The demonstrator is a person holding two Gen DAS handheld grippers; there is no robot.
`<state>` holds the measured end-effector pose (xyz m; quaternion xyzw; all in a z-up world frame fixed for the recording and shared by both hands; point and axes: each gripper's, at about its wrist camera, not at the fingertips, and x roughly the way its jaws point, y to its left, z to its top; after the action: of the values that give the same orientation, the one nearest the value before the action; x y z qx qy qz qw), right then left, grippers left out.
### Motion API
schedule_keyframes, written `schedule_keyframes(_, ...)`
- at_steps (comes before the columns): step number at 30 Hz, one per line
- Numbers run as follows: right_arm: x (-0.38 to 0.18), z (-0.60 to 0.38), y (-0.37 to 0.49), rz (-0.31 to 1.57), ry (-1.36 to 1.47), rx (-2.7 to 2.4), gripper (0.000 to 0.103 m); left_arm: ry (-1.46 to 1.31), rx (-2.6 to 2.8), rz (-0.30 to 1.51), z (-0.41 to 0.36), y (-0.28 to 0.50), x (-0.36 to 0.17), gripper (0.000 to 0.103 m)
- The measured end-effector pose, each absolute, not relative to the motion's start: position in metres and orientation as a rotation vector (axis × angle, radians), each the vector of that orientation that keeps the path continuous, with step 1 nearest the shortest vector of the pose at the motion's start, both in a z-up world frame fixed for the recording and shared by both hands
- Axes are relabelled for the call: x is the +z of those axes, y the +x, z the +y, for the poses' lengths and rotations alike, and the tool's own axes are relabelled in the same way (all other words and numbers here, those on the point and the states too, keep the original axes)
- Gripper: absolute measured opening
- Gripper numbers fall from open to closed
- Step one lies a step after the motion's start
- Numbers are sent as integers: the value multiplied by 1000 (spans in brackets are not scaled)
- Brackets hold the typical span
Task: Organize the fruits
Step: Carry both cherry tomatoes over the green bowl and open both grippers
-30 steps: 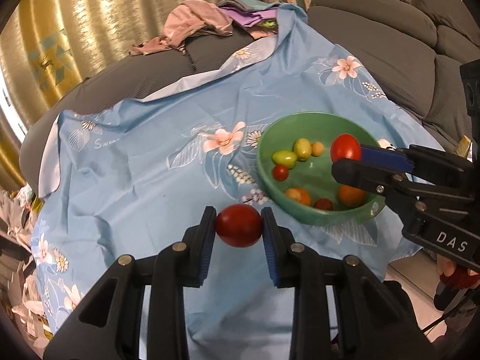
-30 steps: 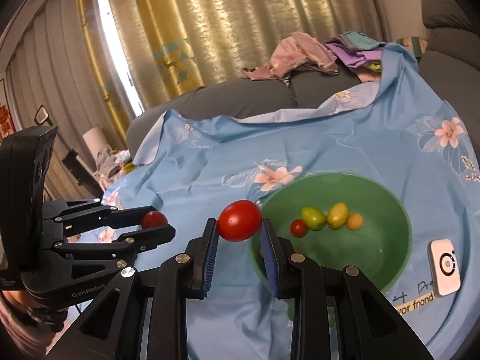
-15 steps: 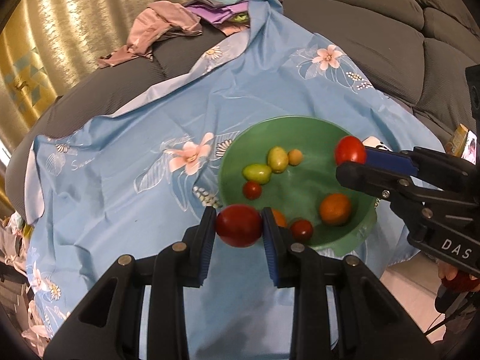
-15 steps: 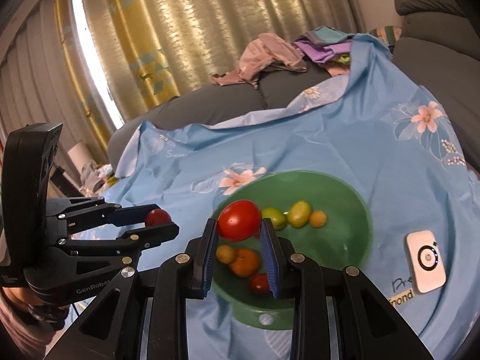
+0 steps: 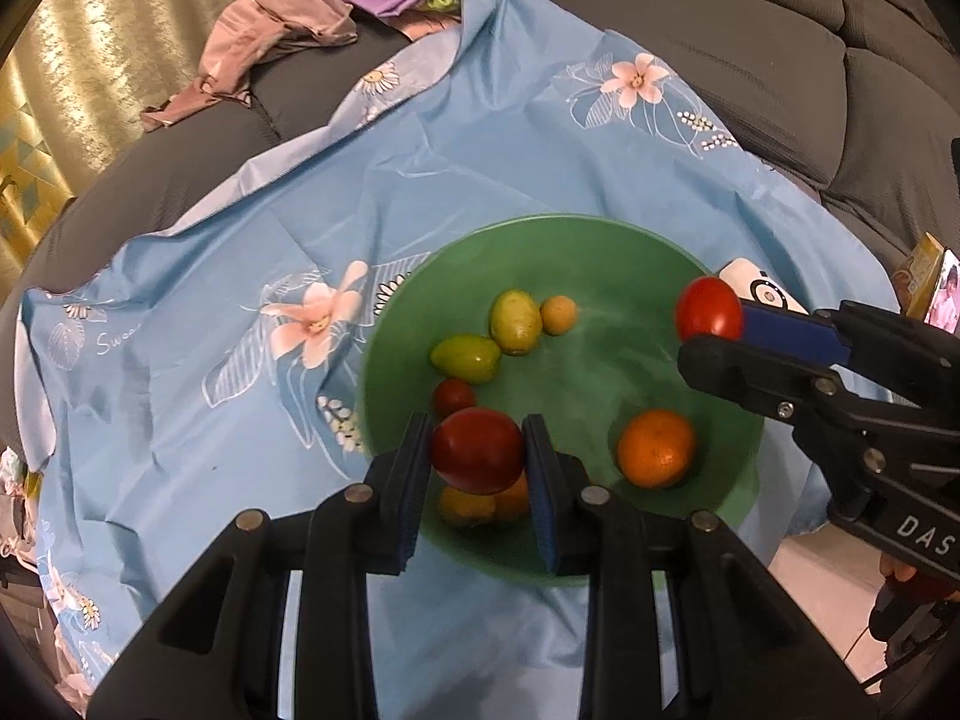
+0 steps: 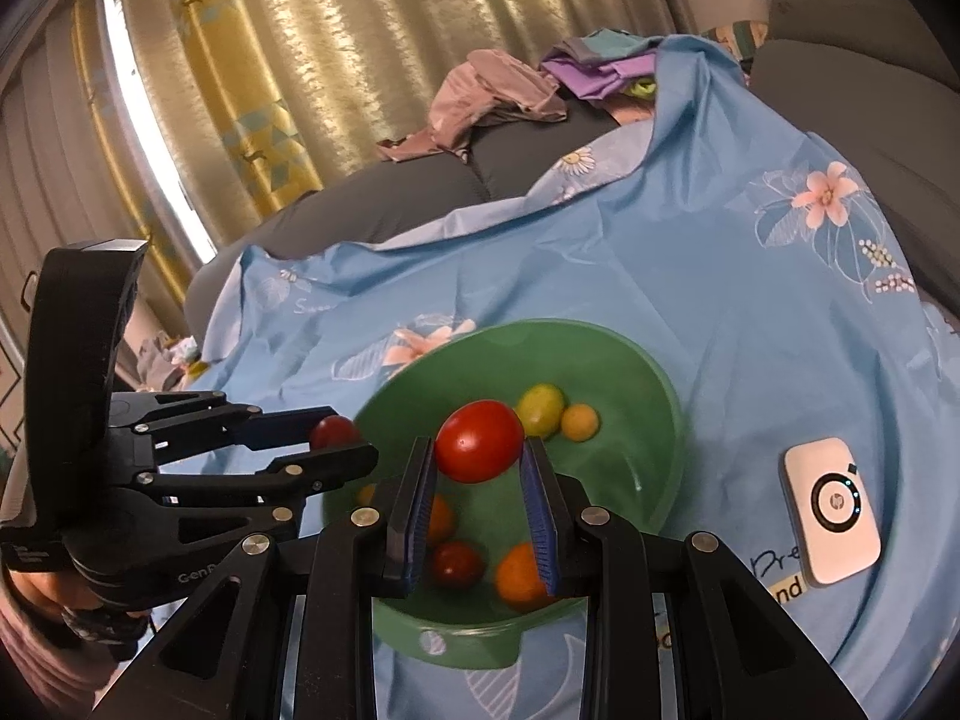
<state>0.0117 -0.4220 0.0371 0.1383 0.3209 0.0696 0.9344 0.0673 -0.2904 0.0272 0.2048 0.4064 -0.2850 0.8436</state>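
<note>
A green bowl (image 5: 630,252) sits on the blue floral cloth and holds several small fruits: green ones (image 5: 465,358), an orange one (image 5: 657,449), small red ones. My left gripper (image 5: 478,456) is shut on a dark red tomato (image 5: 478,450), held above the bowl's near left side. My right gripper (image 6: 478,462) is shut on a bright red tomato (image 6: 479,440) above the bowl (image 6: 636,372). In the left wrist view the right gripper (image 5: 711,330) holds its tomato (image 5: 708,307) over the bowl's right rim. In the right wrist view the left gripper (image 6: 342,441) shows at the bowl's left rim.
A blue floral cloth (image 5: 198,276) covers a grey sofa (image 5: 750,30). A white device (image 6: 831,510) lies on the cloth right of the bowl. Crumpled clothes (image 5: 276,30) lie at the back. Gold curtains (image 6: 360,60) hang behind. The cloth's edge drops off near me.
Both grippers have moved forward with their tomatoes, from beside the bowl to above it. The bowl now looks larger and closer in both views.
</note>
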Motion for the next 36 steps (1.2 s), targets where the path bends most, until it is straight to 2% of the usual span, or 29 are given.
schedule_keyframes(36,19,-423,48,742,225,127,31,532,-590,923,-314,100,-4,31)
